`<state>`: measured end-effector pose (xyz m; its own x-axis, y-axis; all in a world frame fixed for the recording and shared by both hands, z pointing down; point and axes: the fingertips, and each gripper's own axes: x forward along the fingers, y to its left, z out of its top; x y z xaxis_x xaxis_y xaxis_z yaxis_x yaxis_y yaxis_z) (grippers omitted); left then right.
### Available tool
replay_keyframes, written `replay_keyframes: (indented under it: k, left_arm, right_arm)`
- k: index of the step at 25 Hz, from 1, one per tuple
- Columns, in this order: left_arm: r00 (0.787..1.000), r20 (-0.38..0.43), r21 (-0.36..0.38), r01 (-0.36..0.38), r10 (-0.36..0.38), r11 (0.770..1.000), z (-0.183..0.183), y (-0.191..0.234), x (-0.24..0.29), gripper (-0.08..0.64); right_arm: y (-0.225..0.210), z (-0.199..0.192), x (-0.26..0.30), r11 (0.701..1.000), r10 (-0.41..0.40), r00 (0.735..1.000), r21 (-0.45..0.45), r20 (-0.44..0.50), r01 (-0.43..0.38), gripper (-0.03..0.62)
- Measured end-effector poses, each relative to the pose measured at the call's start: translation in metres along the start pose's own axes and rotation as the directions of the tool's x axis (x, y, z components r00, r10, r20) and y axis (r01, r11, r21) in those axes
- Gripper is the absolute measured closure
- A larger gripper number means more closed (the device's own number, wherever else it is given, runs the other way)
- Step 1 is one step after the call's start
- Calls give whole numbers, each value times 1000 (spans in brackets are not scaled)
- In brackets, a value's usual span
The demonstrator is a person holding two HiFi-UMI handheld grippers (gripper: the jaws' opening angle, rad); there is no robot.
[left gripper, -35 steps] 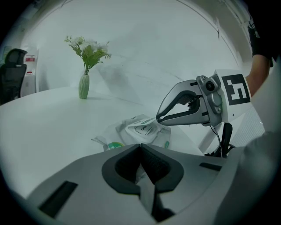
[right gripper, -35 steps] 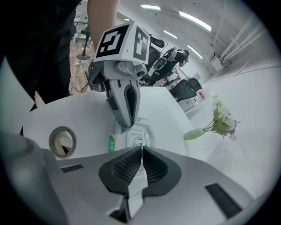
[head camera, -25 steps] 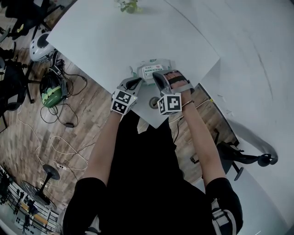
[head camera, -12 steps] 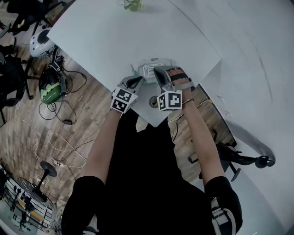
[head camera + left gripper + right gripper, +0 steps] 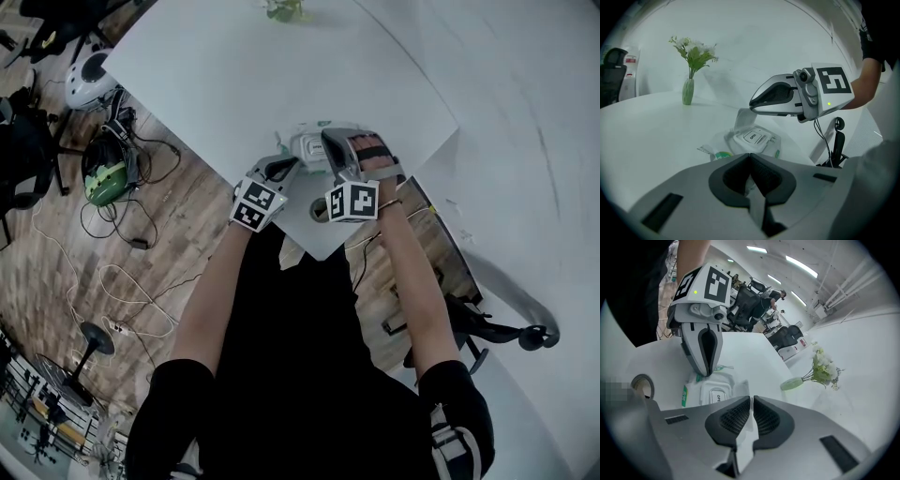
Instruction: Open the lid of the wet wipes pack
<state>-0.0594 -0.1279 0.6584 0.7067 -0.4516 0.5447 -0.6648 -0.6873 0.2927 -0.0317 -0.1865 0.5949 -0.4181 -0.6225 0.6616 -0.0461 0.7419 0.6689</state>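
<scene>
Left gripper view: "OPEN" button (image 5: 752, 137); left jaws pinching pack (image 5: 772, 142), right jaws just parting round lid (image 5: 740, 120).

The left gripper (image 5: 750, 155) has a matt grey plastic shell; finely ribbed black pads (image 5: 764, 176) line its jaws. Just ahead of the jaws, the wet wipes pack (image 5: 775, 141) is soft crinkled film with a smooth, rigid white plastic lid (image 5: 752, 137), on a smooth matt white worktop (image 5: 651, 126). Far beyond, the vase (image 5: 687, 91) looks like translucent green glass.
</scene>
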Motion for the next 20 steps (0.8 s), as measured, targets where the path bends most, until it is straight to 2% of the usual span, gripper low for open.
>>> replay_keyframes:
  k: [20]
  left_arm:
    - [1000, 11, -3, 9, -9, 1000, 4, 3, -3, 537]
  right_arm:
    - [-17, -2, 26, 999, -23, 1000, 33, -9, 23, 543]
